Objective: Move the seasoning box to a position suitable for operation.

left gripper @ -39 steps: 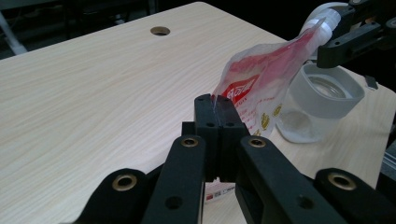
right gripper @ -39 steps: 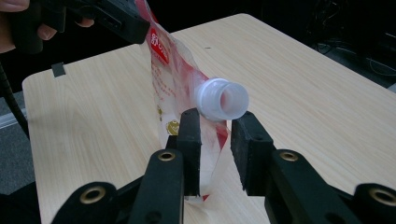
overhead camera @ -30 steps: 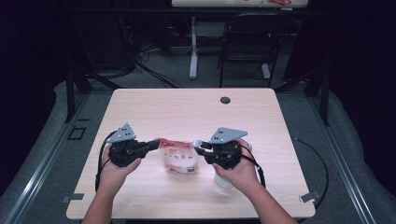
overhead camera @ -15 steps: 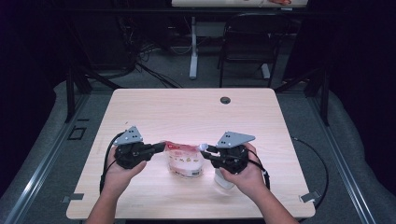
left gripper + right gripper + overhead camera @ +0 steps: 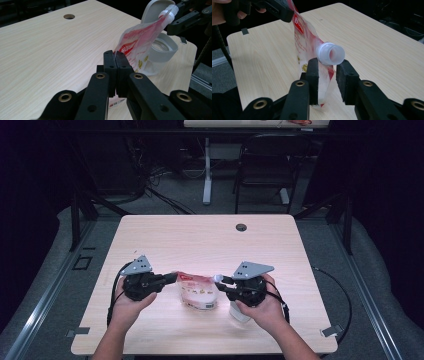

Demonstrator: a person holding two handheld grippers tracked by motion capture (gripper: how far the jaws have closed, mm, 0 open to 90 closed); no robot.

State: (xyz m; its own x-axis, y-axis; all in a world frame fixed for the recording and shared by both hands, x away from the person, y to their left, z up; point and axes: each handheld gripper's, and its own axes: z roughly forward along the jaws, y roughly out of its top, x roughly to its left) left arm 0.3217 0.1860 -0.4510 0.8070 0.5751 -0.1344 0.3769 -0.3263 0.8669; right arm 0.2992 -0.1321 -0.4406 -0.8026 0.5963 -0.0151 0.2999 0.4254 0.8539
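Light falls from above onto the pale wood-grain surface [image 5: 210, 240], which stands bright while the room around it sinks into near black at both sides of the high view. That view is soft and slightly grainy, and the translucent red-and-white plastic pouch [image 5: 198, 291] on it glares almost to white. Shadows beneath the hands are short and faint. In the left gripper view the nearest black parts are blurred and the wood grain beyond is crisp. In the right gripper view the pouch's white plastic spout [image 5: 330, 53] is slightly overexposed, and the far corners go dark.
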